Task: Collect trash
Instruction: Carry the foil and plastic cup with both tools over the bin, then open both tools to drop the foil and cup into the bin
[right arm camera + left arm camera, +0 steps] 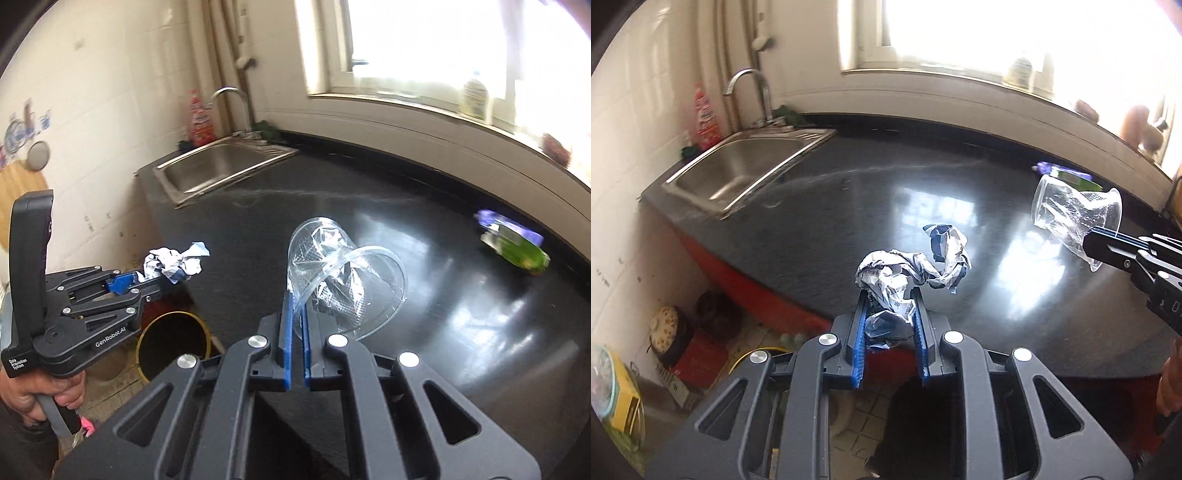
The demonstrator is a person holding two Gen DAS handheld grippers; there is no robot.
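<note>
My left gripper (891, 295) is shut on a crumpled white-and-blue paper wrapper (912, 273), held above the front edge of the black counter (849, 206). It also shows at the left of the right wrist view (155, 278) with the wrapper (177, 262) sticking out. My right gripper (295, 295) is shut on the rim of a crushed clear plastic cup (343, 280), held above the counter (443, 295). The cup also shows in the left wrist view (1075, 214), pinched by the right gripper (1089, 240). A round black bin with a gold rim (173, 343) stands on the floor below the left gripper.
A green and purple packet (517, 243) lies on the counter at the far right, also in the left wrist view (1067, 175). A steel sink (746, 166) with a tap and a red bottle (707, 118) is at the counter's left end. Boxes and pots (683, 339) clutter the floor.
</note>
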